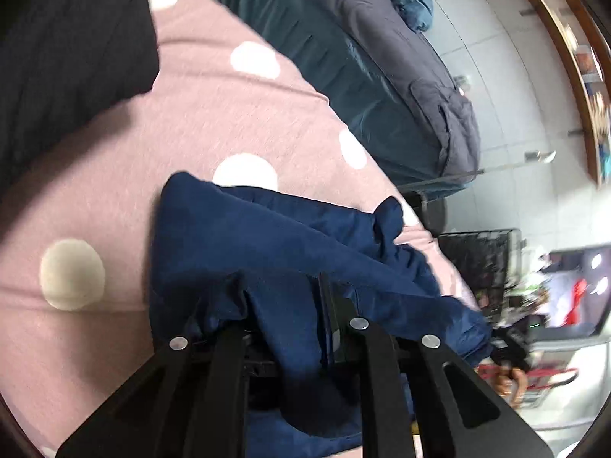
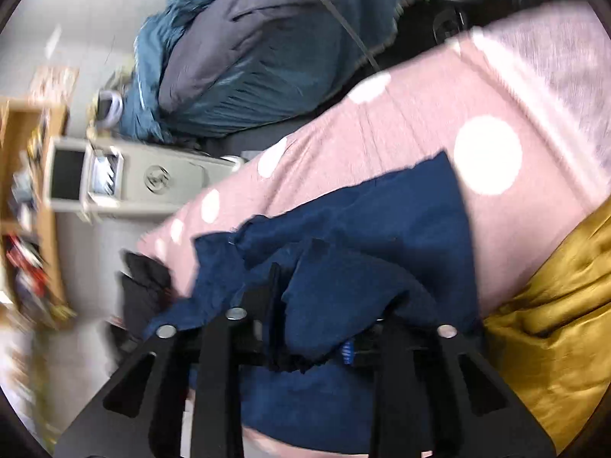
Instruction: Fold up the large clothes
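A navy blue garment (image 1: 267,236) lies bunched on a pink bedspread with white dots (image 1: 229,114). My left gripper (image 1: 282,305) is shut on a fold of the navy garment, and the cloth drapes over its fingers and hides the tips. In the right wrist view the same navy garment (image 2: 382,229) spreads over the pink bedspread (image 2: 401,122). My right gripper (image 2: 301,297) is shut on another bunch of the navy garment, with cloth covering its fingertips.
A dark cloth (image 1: 68,57) lies at the upper left of the bedspread. A mustard yellow cloth (image 2: 553,324) lies to the right. A second bed with teal and grey covers (image 1: 362,76) stands beyond a narrow gap. A grey machine (image 2: 145,179) and shelves (image 2: 26,210) stand on the floor.
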{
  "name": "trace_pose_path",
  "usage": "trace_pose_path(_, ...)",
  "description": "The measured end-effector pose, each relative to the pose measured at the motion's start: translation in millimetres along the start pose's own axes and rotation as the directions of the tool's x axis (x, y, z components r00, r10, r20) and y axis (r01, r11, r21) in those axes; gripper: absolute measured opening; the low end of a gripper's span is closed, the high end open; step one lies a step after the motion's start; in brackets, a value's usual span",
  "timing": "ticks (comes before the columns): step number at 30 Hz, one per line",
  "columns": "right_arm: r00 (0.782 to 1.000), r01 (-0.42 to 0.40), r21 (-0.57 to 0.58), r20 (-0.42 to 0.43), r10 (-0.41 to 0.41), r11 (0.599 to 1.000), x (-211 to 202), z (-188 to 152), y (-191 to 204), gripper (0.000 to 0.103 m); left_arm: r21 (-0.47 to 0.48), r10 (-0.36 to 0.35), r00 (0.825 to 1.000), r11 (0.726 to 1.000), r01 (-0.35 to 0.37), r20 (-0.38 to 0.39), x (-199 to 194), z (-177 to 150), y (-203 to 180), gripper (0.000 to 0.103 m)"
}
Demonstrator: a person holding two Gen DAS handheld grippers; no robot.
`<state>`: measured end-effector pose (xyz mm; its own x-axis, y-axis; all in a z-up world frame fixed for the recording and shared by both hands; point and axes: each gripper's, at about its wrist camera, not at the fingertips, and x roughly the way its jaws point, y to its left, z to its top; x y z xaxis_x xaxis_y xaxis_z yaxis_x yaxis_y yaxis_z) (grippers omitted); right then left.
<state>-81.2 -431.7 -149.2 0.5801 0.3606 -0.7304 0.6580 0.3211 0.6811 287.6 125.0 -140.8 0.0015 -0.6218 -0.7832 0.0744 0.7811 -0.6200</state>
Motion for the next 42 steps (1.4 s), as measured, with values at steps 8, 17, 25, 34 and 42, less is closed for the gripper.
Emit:
trace_pose_path(8,0.908,-0.397,0.343,0.016,0.418,0.851,-13.6,9.6,-46.2,0.069,-0.095,-0.190,0.977,0.979,0.181,-0.094,-22.5,6.3,5.7,0.023)
trace_pose_path(17,0.938,-0.295,0.263,-0.101,0.330,0.919,-16.6,-3.2,-33.2,0.076,-0.069,0.028,0.993,0.997,-0.036,-0.114,-24.7,-0.2,10.4,0.071)
trace_pose_path(25,0.996,-0.090,-0.002,0.027,0.090,0.996,-39.5,-33.9,4.6,0.081,0.024,0.081,0.961,0.996,-0.090,0.263,-91.1,-17.2,-15.8,0.093)
trace_pose_path(34,0.783,0.621,-0.532,0.451,-0.428,0.576,-24.7,-79.1,61.9,0.080,0.496,0.427,0.868,0.713,-0.496,0.254,-0.1,-70.4,-49.3,0.093)
trace_pose_path(42,0.835,0.549,-0.636,0.383,-0.396,0.542,4.0,-93.9,86.9,0.072,0.672,0.322,0.852,0.523,-0.524,0.413,9.1,-90.6,-112.9,0.092)
